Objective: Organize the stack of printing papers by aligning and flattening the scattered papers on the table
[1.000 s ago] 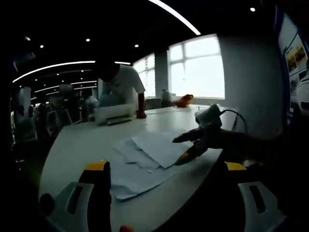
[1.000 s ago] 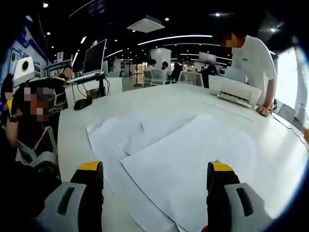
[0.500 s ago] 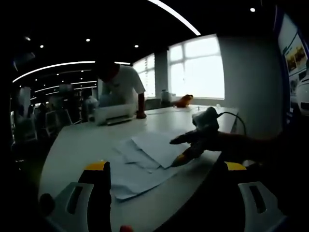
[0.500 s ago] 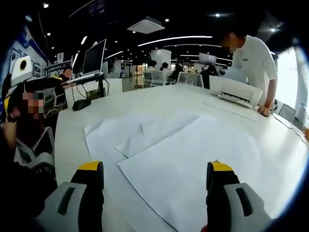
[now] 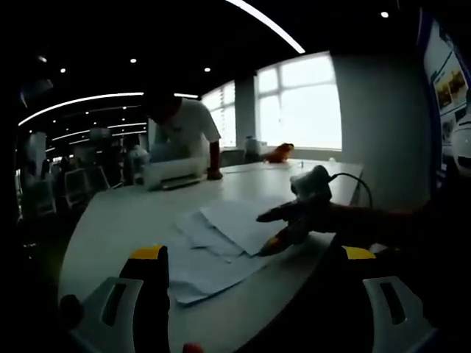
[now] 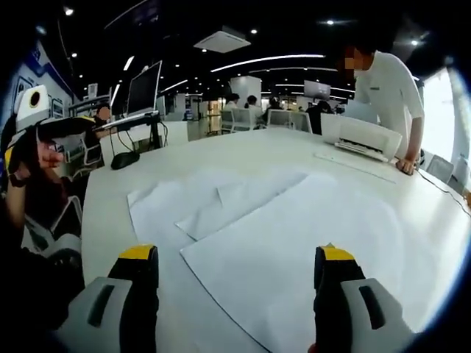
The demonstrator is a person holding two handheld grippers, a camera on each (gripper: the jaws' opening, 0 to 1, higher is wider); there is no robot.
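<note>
While both grippers' fingers gape empty, scattered papers (image 6: pixel 243 220) overlap on white counter (image 6: pixel 243 151), printer (image 6: pixel 364 137) at two o'clock

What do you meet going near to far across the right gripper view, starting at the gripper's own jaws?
Right gripper, jaws apart → nearest paper sheet → smaller overlapping sheets → bare white table → white printer with a person in white leaning beside it → office chairs.

Both tools (image 5: pixel 250 254) (image 6: pixel 235 257) have grey bodies and yellow-tipped black jaws.
</note>
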